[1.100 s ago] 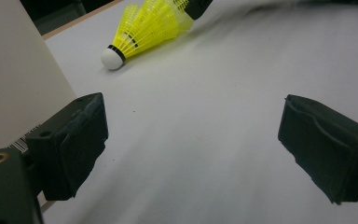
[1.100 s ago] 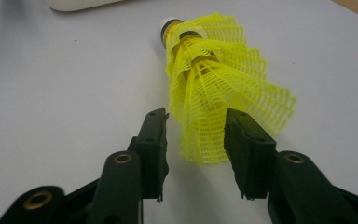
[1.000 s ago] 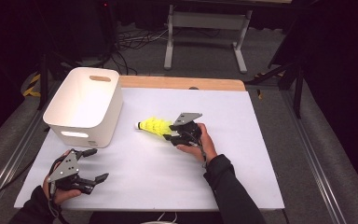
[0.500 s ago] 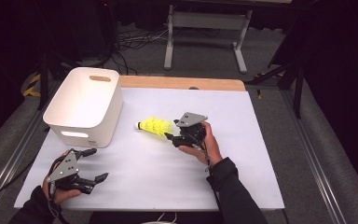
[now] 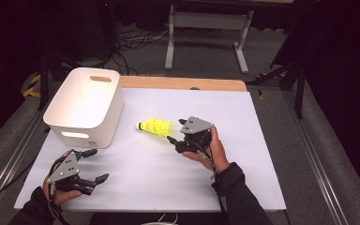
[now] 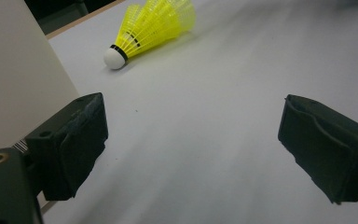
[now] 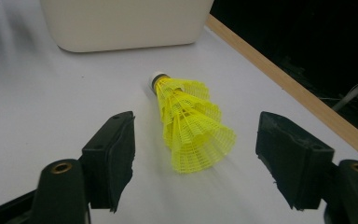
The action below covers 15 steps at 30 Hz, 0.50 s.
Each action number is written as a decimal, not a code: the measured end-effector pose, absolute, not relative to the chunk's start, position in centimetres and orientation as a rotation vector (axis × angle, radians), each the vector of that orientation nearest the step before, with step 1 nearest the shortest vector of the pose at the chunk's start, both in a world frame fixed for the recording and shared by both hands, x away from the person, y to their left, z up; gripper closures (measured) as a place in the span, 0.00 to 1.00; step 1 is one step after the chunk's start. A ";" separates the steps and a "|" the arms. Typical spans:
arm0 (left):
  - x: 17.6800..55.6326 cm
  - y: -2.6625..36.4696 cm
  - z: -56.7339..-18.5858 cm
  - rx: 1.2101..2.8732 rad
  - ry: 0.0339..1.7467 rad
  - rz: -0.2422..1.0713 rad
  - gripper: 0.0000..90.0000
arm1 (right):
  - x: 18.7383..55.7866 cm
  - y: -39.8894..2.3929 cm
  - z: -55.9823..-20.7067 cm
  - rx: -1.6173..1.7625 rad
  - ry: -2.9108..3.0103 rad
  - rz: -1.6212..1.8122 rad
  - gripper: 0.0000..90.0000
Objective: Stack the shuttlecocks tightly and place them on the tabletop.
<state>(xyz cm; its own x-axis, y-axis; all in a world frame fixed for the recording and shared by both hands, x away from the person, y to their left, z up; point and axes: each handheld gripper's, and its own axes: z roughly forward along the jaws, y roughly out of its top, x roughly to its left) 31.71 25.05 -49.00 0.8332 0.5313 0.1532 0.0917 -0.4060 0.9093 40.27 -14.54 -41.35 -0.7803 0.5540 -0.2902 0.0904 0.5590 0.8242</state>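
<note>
A yellow plastic shuttlecock (image 5: 155, 126) with a white cork tip lies on its side on the white table (image 5: 168, 183), tip pointing at the bin. My right gripper (image 5: 174, 130) sits just right of its skirt. Its jaws have just been opening. In the right gripper view the shuttlecock (image 7: 191, 126) lies between and just beyond the wide jaws of the right gripper (image 7: 196, 140), with neither pad touching it. My left gripper (image 5: 99, 165) rests open and empty near the table's front left. In the left gripper view the shuttlecock (image 6: 154, 23) lies far ahead of the left gripper (image 6: 193, 154).
A white plastic bin (image 5: 108, 122) with handle slots stands at the table's left, close to the shuttlecock's tip; its wall (image 6: 14, 84) is right beside my left gripper. A wooden strip (image 5: 183, 83) borders the far edge. Dark floor, cables and a stand lie beyond.
My right gripper has drawn back from the shuttlecock, a little right and up, with its jaws spreading wider. The shuttlecock stays where it lay. The left gripper has not moved.
</note>
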 end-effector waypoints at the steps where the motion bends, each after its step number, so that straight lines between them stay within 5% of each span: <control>1: 31.7 25.0 -49.0 1.949 0.466 0.515 0.10 | 40.1 -14.6 -41.3 0.514 2.258 1.156 0.29; 15: 31.8 25.0 -49.0 1.955 0.460 0.521 0.10 | 37.6 -16.5 -41.0 0.471 2.188 1.148 0.22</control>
<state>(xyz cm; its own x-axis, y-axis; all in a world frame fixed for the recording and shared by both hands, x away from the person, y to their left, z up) 31.75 25.03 -48.99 0.8334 0.5300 0.1568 0.0899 -0.4099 0.9077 37.63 -16.47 -40.95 -0.7467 0.5625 -0.3551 0.0274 0.5594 0.8284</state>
